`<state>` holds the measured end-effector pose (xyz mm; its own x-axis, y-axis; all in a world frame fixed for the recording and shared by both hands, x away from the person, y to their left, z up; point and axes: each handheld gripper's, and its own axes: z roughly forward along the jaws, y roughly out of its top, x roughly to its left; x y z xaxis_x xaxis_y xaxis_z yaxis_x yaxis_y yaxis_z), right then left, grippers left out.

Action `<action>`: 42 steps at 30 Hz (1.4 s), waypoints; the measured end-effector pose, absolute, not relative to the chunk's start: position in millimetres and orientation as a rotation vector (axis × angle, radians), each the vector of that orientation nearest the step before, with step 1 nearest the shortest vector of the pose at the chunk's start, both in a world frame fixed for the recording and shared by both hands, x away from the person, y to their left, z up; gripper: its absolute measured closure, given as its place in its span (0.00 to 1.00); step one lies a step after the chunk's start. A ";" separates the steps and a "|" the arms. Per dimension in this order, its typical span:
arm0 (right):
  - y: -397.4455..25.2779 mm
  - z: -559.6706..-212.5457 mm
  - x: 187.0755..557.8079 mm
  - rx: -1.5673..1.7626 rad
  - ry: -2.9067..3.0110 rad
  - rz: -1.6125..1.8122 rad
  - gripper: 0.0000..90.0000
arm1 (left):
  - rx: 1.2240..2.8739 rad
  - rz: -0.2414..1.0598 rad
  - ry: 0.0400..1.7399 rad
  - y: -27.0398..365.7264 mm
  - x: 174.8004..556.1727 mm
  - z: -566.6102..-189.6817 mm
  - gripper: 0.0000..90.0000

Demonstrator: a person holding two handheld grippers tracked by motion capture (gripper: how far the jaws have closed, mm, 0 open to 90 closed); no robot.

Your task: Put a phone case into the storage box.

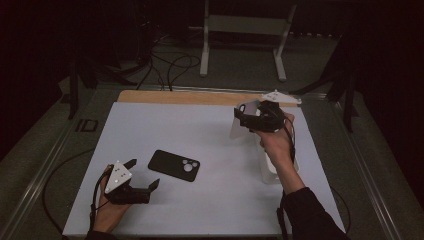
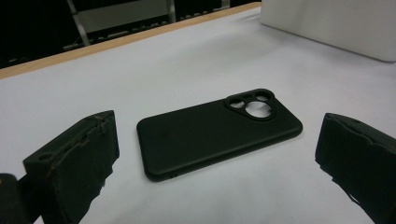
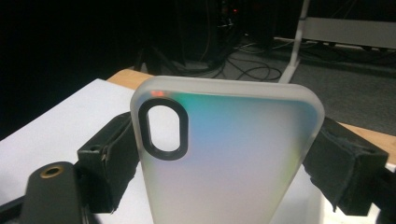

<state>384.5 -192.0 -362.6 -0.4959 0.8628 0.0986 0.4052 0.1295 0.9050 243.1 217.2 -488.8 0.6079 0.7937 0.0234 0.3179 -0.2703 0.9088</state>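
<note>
Two phone cases were in play, one for each of my tools. Ahead of my left gripper (image 1: 144,175) the black phone case (image 1: 174,165) lay flat on the white table (image 1: 200,130), just beyond the jaw tips and apart from them; in the left gripper view that black phone case (image 2: 219,133) sat between and past the two jaws, its camera cutout at the far end from me. That gripper stood wide open, low over the table and touching nothing that I could see. My right gripper (image 1: 248,116) was raised off the table and clamped on the frosted clear phone case (image 1: 239,125). In the right gripper view the frosted clear phone case (image 3: 224,154) stood upright between my jaws, which pressed its two long edges, with its oval camera opening toward the upper left. Below my right hand (image 1: 277,142) a white box (image 1: 270,172) rested on the table.
</note>
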 end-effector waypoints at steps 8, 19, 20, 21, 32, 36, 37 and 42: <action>-202.8 -360.8 404.6 1.270 1.923 1.301 0.19 | 1.851 0.602 0.898 217.6 243.6 -489.1 0.00; -217.8 -359.6 423.2 1.337 1.875 1.280 0.18 | 1.845 0.605 0.901 217.6 243.2 -488.9 0.00; -219.1 -358.7 424.4 1.346 1.865 1.279 0.19 | 1.847 0.606 0.900 217.5 243.2 -489.0 0.00; -220.9 -357.7 425.4 1.349 1.858 1.277 0.19 | 1.847 0.606 0.900 217.5 243.2 -489.0 0.00; -246.4 -356.8 440.9 1.448 1.751 1.234 0.19 | 1.842 0.612 0.900 218.2 242.6 -488.1 0.00; -253.4 -356.5 443.8 1.471 1.725 1.218 0.19 | 1.834 0.613 0.904 218.5 242.4 -487.8 0.00; -253.4 -356.5 443.8 1.471 1.725 1.218 0.19 | 1.834 0.613 0.904 218.5 242.4 -487.8 0.00; -259.9 -359.6 450.6 1.470 1.715 1.122 0.18 | 1.835 0.613 0.902 218.1 242.2 -487.7 0.00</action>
